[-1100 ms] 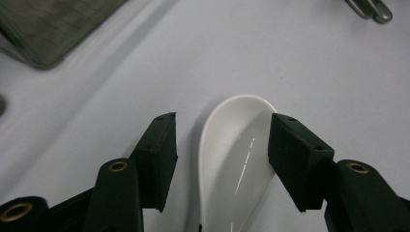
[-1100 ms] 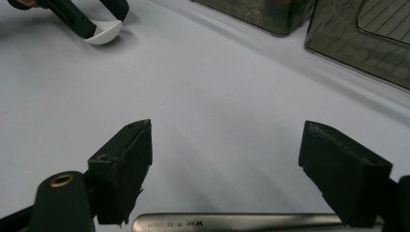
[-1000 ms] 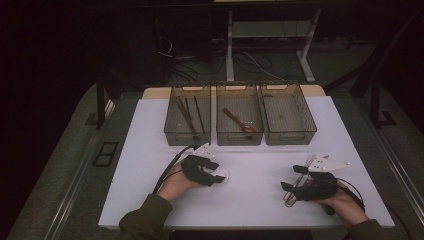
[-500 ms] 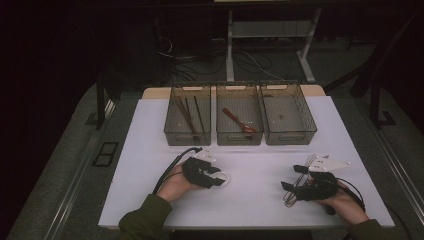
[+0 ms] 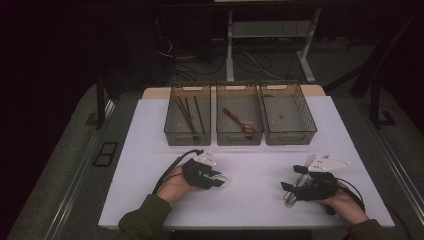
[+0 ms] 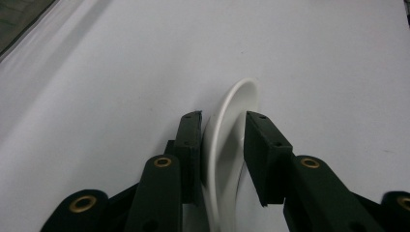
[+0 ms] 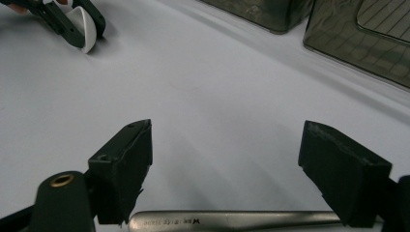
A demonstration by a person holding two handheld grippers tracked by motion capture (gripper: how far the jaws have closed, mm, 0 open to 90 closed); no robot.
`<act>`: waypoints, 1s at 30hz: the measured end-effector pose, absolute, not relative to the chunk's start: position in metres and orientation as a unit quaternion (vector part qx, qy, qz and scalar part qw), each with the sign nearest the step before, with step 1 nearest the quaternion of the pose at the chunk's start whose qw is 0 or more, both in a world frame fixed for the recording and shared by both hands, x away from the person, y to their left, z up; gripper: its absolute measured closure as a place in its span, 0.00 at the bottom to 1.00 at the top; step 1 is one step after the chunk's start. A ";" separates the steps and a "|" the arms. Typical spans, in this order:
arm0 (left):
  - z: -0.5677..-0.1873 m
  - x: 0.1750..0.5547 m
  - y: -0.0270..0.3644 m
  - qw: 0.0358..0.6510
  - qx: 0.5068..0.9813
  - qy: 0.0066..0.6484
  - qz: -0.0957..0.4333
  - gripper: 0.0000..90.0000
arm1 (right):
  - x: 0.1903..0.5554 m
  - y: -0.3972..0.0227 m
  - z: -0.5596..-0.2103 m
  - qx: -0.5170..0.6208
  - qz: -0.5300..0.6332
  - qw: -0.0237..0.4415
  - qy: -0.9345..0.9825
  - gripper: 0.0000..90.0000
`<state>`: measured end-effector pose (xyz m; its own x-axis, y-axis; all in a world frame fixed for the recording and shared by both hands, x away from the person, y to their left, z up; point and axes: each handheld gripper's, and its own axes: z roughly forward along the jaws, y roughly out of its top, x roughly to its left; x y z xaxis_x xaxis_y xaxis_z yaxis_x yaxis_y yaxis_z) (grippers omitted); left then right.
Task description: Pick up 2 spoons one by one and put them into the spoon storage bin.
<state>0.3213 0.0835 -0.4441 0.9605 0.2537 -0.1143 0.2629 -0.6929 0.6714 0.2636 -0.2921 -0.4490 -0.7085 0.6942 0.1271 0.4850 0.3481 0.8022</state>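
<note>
White spoon (image 6: 227,159) upright between closing left claw (image 6: 223,145) pads, right claw (image 7: 227,169) open over metal utensil (image 7: 232,220)

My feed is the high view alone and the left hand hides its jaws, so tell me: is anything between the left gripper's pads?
Observer: Yes. The left gripper view shows the left gripper with a white curved piece standing on edge between its pads; the jaws have just been closing on it.
Operator: Do both pads touch it?
Observer: They look pressed against its two faces, with the rim sticking out past the tips.
Operator: And the right one?
Observer: The right gripper has its pads wide apart, with a flat metal handle lying crosswise near their base, ungripped.
</note>
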 end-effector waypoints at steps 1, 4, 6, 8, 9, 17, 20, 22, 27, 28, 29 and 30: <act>-0.444 0.321 0.084 0.363 0.921 0.138 -0.006 0.76 | 0.264 -0.292 -0.449 0.364 0.440 0.119 0.812 0.21; -0.443 0.319 0.083 0.365 0.921 0.137 -0.004 0.78 | 0.264 -0.292 -0.449 0.364 0.440 0.119 0.812 0.21; -0.442 0.319 0.084 0.364 0.922 0.133 -0.003 0.80 | 0.264 -0.292 -0.449 0.363 0.440 0.119 0.812 0.21; -0.442 0.318 0.084 0.366 0.921 0.135 -0.006 0.82 | 0.264 -0.292 -0.449 0.365 0.440 0.119 0.812 0.21; -0.442 0.318 0.084 0.367 0.921 0.134 -0.006 0.83 | 0.264 -0.292 -0.449 0.364 0.440 0.119 0.812 0.21; -0.440 0.316 0.084 0.363 0.924 0.123 0.003 0.87 | 0.264 -0.292 -0.449 0.364 0.441 0.118 0.812 0.21; -0.439 0.314 0.083 0.361 0.924 0.124 0.008 0.88 | 0.264 -0.293 -0.449 0.364 0.442 0.118 0.811 0.21; -0.439 0.314 0.082 0.360 0.925 0.124 0.010 0.88 | 0.264 -0.293 -0.449 0.365 0.442 0.118 0.811 0.21; -0.438 0.313 0.081 0.358 0.925 0.131 0.014 0.88 | 0.263 -0.293 -0.448 0.364 0.444 0.117 0.810 0.21; -0.437 0.313 0.081 0.357 0.925 0.132 0.015 0.88 | 0.263 -0.293 -0.448 0.364 0.444 0.117 0.810 0.21; -0.437 0.313 0.080 0.354 0.926 0.133 0.018 0.88 | 0.263 -0.293 -0.448 0.363 0.445 0.117 0.810 0.21; -0.436 0.313 0.080 0.353 0.926 0.134 0.019 0.88 | 0.263 -0.292 -0.448 0.362 0.448 0.116 0.810 0.21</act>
